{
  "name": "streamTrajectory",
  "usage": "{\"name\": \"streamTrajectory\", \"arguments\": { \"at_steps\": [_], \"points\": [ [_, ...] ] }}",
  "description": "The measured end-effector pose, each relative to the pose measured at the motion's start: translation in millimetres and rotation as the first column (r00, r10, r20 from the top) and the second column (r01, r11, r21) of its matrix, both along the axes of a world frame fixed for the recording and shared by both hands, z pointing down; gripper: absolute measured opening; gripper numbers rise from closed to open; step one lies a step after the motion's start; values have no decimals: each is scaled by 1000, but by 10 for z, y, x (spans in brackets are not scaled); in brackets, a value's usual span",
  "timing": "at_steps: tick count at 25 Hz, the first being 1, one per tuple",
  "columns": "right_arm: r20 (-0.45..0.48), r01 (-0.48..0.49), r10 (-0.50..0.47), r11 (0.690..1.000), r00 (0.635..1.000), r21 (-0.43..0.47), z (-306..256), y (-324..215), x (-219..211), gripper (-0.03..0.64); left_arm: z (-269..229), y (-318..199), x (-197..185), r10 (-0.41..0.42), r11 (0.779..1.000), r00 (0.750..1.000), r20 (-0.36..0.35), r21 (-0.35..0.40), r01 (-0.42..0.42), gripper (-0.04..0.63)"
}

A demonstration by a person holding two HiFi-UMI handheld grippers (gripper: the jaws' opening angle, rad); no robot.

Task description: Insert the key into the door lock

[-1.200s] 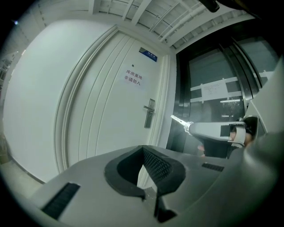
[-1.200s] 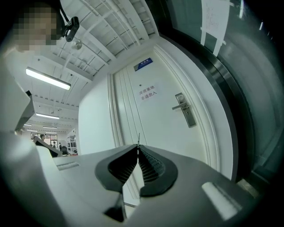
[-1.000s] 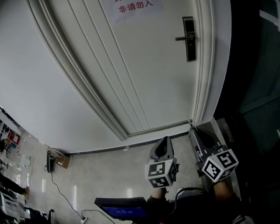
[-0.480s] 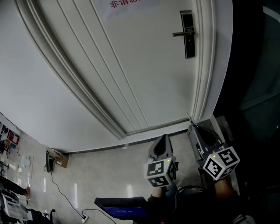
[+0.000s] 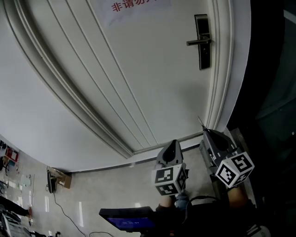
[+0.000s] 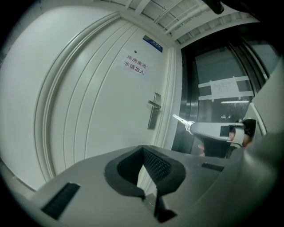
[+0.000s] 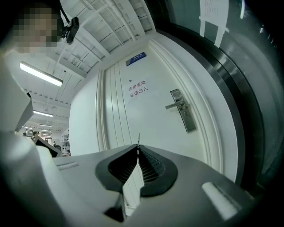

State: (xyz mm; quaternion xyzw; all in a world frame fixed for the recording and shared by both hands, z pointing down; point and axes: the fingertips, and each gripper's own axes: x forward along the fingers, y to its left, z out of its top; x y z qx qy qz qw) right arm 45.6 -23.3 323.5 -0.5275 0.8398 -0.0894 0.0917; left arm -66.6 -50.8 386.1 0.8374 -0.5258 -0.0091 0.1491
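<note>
**Key in hand at a closed door:** A person stands before a closed white door (image 5: 138, 69), holding a two-jaw tool in each hand. The right tool (image 7: 138, 148) has its jaws pressed together on a slim metal key (image 7: 138, 138). The key's blade pokes out past the tips and points toward the door.

In the head view the key's tip shows against the foot of the door frame (image 5: 221, 92). It is near the person and well apart from the door lock (image 5: 203, 51). The lock is a dark upright plate on the right side of the far door, with a silver lever handle (image 5: 196, 41) reaching left.

The left tool (image 6: 143, 148) is closed as well, its ribbed pads meeting at the tips with nothing between them. It hangs just left of the right tool, over a pale glossy floor (image 5: 106, 185).

A notice with red characters (image 5: 134, 5) is fixed to the door left of the lock. In the right gripper view a small blue plate (image 7: 135, 58) sits above that notice. Dark glass panels (image 6: 213, 88) stand to the right of the door.
</note>
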Motion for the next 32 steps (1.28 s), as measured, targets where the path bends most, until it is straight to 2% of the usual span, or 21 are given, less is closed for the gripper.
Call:
{"name": "streamTrajectory", "arguments": {
  "at_steps": [14, 21, 32],
  "points": [
    [1, -63, 63, 998, 998, -15, 29, -1141, -184, 12, 40, -1155, -94, 78, 997, 997, 11, -18, -77, 0],
    [-1, -104, 104, 994, 995, -28, 93, -1442, -274, 12, 106, -1474, -199, 100, 994, 995, 3, -34, -99, 0],
    [1, -134, 134, 991, 991, -29, 120, -1746, -77, 12, 204, -1772, -16, 127, 991, 992, 2, -44, -127, 0]
  ]
}}
